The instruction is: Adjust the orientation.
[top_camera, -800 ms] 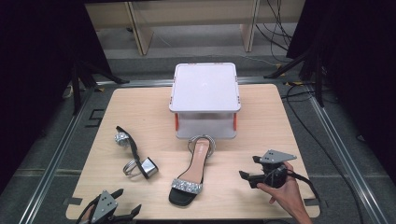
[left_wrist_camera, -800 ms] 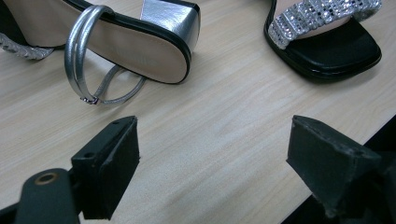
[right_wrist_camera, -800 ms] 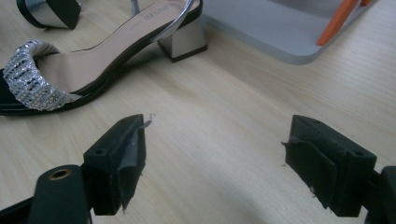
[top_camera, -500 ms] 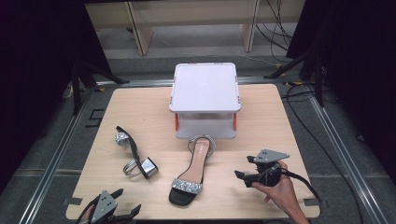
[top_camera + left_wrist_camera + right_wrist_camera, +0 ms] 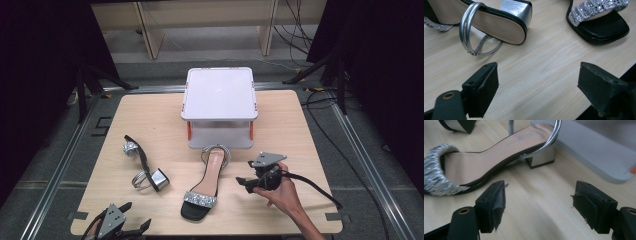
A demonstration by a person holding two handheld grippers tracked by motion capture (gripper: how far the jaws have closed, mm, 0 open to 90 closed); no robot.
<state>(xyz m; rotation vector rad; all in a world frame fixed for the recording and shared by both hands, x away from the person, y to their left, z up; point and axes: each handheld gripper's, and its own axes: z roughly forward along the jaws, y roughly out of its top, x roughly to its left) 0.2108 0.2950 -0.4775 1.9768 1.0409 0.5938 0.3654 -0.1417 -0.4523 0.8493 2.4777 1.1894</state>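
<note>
A black sandal with a glittering silver toe strap (image 5: 206, 186) stands upright mid-table, heel toward the far side. Its pair (image 5: 145, 167) lies on its side to the left, silver block heel and ankle strap showing. My right gripper (image 5: 246, 173), held in a hand, hovers just right of the upright sandal and points at it. Its jaws (image 5: 540, 197) stand open over bare wood, with the sandal's heel (image 5: 541, 158) a little ahead. My left gripper (image 5: 136, 216) rests at the table's near left edge, open (image 5: 537, 80), with the tipped sandal (image 5: 491, 23) ahead of it.
A white lidded box (image 5: 219, 105) with orange latches stands at the back centre, close behind the upright sandal's heel, and its base (image 5: 596, 157) fills the right gripper view's upper right. The table's front edge (image 5: 609, 75) runs beside my left gripper. Cables trail on the floor at right.
My right gripper has moved left, closer to the upright sandal. The left gripper and both sandals have stayed put.
</note>
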